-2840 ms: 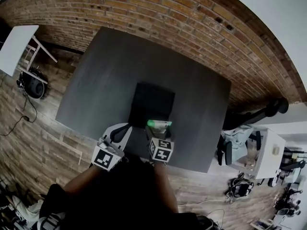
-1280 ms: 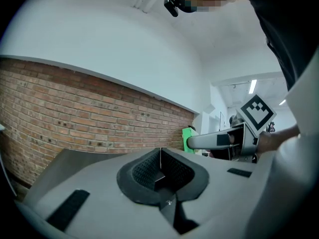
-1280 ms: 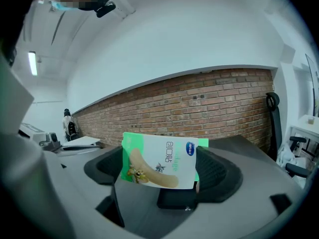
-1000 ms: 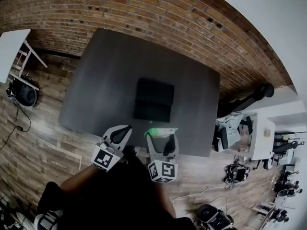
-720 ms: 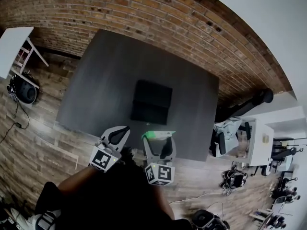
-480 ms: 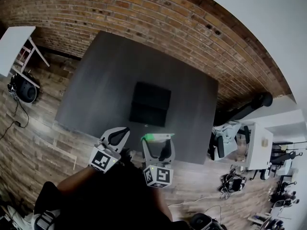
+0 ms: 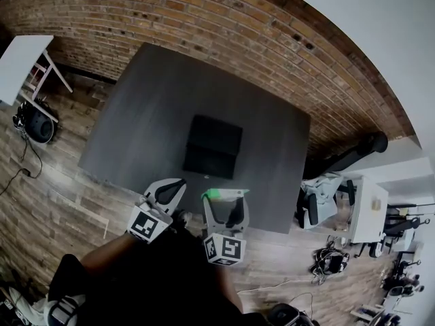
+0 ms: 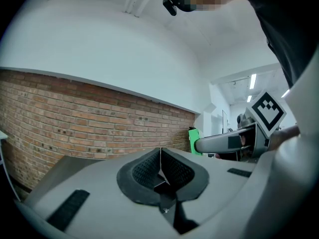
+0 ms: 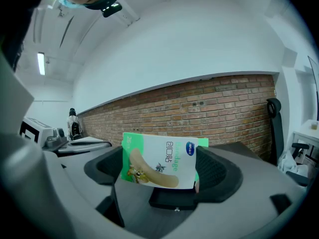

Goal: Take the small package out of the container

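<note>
The small green and white package (image 9: pixel 159 160) stands between the jaws of my right gripper (image 9: pixel 162 166), which is shut on it. In the head view that right gripper (image 7: pixel 224 194) is held near the table's front edge, with the package (image 7: pixel 216 193) showing green at its tip. The black container (image 7: pixel 213 147) lies flat on the dark table (image 7: pixel 149 107), beyond both grippers. My left gripper (image 7: pixel 171 185) hangs to the left of the right one. In its own view the left gripper (image 8: pixel 160 172) has its pads pressed together with nothing between them.
A brick wall (image 7: pixel 204 19) runs behind the table. White desks (image 7: pixel 20 63) and a black round object (image 7: pixel 37 124) stand on the wooden floor at left. Office chairs (image 7: pixel 323 202) and a white desk (image 7: pixel 370 216) crowd the right side.
My right gripper has pulled back from the container towards the table's front edge, with the package in it. The left gripper has stayed about where it was.
</note>
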Demonstrator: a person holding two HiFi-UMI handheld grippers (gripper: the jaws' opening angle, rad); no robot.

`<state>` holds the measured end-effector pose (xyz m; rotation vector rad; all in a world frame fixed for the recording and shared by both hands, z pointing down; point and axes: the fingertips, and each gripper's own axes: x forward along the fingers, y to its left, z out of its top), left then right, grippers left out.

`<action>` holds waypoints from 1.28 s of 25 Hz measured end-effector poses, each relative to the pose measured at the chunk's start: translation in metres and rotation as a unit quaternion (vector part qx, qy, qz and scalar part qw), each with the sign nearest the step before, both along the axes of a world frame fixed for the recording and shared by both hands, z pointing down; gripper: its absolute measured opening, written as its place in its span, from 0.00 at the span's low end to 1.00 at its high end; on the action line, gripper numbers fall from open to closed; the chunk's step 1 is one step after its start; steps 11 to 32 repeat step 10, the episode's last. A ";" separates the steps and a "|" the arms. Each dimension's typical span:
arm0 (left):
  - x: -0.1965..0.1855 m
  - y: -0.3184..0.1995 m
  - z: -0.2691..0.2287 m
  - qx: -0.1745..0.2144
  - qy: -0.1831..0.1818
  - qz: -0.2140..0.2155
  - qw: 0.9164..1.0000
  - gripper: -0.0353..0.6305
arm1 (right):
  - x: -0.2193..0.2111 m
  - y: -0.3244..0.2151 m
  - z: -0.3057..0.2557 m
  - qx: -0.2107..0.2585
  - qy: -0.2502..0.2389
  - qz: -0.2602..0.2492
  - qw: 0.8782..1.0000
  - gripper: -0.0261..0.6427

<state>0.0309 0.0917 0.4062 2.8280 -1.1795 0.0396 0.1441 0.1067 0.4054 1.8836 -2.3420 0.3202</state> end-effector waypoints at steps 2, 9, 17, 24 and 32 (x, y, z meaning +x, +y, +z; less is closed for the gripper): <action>0.002 -0.001 0.000 0.000 -0.001 0.000 1.000 0.11 | 0.001 -0.002 0.000 0.000 0.000 -0.001 1.000 0.69; 0.004 -0.001 0.001 -0.005 0.005 -0.005 1.000 0.11 | 0.003 -0.003 0.002 -0.001 0.004 -0.006 1.000 0.69; 0.005 -0.001 0.001 -0.005 0.005 -0.005 1.000 0.11 | 0.004 -0.003 0.003 -0.001 0.005 -0.006 1.000 0.69; 0.005 -0.001 0.001 -0.005 0.005 -0.005 1.000 0.11 | 0.004 -0.003 0.003 -0.001 0.005 -0.006 1.000 0.69; 0.005 -0.001 0.001 -0.005 0.005 -0.005 1.000 0.11 | 0.004 -0.003 0.003 -0.001 0.005 -0.006 1.000 0.69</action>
